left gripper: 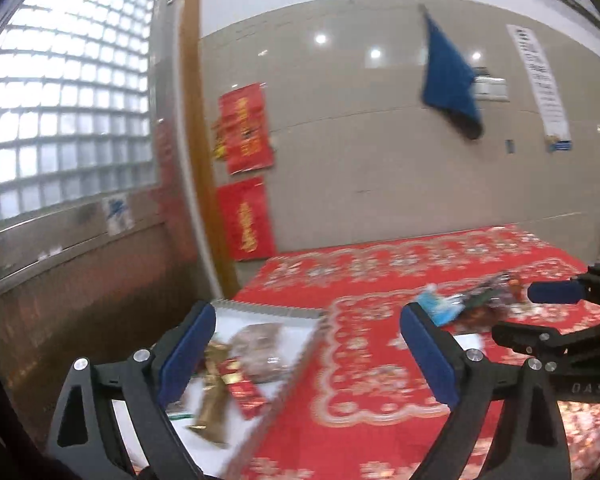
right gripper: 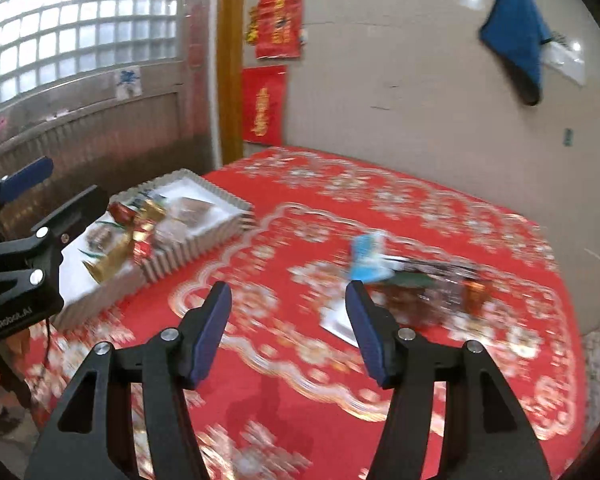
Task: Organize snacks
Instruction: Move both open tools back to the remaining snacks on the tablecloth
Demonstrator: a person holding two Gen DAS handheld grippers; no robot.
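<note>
We have open red tablecloth (right gripper: 300, 360) between the ridged white tray (right gripper: 204, 240) and the loose snack pile (right gripper: 415, 280) (both blurred); the beige wall (right gripper: 419, 120) closes off the far side.
</note>
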